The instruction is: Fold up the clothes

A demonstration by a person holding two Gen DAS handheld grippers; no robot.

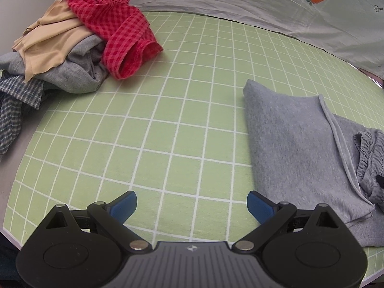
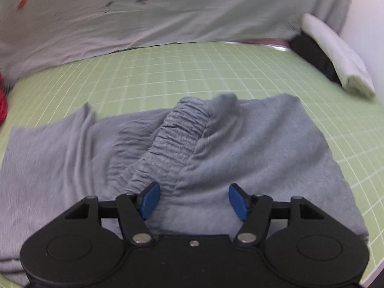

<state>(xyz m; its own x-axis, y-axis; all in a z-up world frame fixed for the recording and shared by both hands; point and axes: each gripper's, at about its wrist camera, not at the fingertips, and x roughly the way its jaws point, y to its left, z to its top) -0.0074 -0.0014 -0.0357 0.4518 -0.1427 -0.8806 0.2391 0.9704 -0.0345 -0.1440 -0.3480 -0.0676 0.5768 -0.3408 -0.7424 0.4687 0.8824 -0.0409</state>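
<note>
A grey garment with a gathered elastic waistband (image 2: 177, 139) lies partly folded on the green grid mat (image 1: 168, 120). In the left wrist view the grey garment (image 1: 295, 148) lies at the right. My left gripper (image 1: 192, 206) is open and empty above the mat, just left of the garment's edge. My right gripper (image 2: 193, 200) is open and empty, hovering over the grey garment (image 2: 252, 156) near the waistband. A pile of unfolded clothes lies at the far left: a red checked piece (image 1: 120, 28), a beige piece (image 1: 50, 38), a grey piece (image 1: 72, 74) and a blue plaid piece (image 1: 14, 105).
A pale sheet with carrot prints (image 1: 264, 4) rises behind the mat. A folded white cloth (image 2: 336, 55) on a black item (image 2: 312, 52) lies at the mat's far right corner. The mat's edge (image 1: 14, 168) drops off at the left.
</note>
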